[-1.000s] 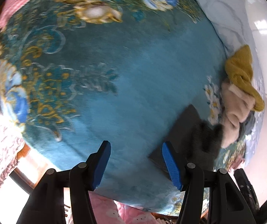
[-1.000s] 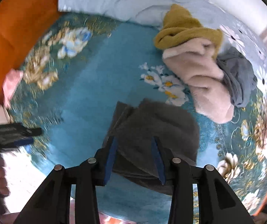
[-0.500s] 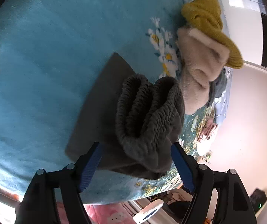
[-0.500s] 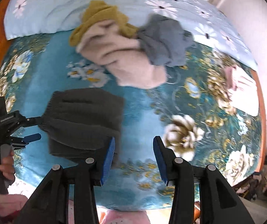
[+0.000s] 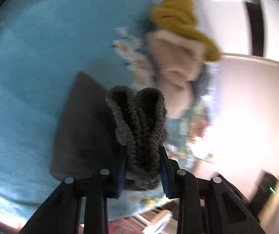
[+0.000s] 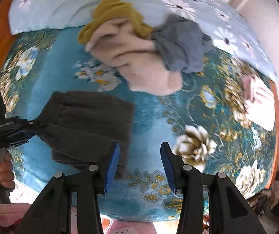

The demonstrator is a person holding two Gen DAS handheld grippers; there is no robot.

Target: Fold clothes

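Teal floral blanket (image 6: 155, 105), pale blue quilt (image 6: 65, 3).

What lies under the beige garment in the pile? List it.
The mustard garment shows beneath the beige garment, and the blue floral blanket under both. Anything further beneath is covered.

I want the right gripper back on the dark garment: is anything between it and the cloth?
Nothing visible. The right gripper is open, and the dark garment lies just off its left finger on the bare blue bedspread. The left gripper is shut on the garment's waistband. The clothes pile sits farther back.
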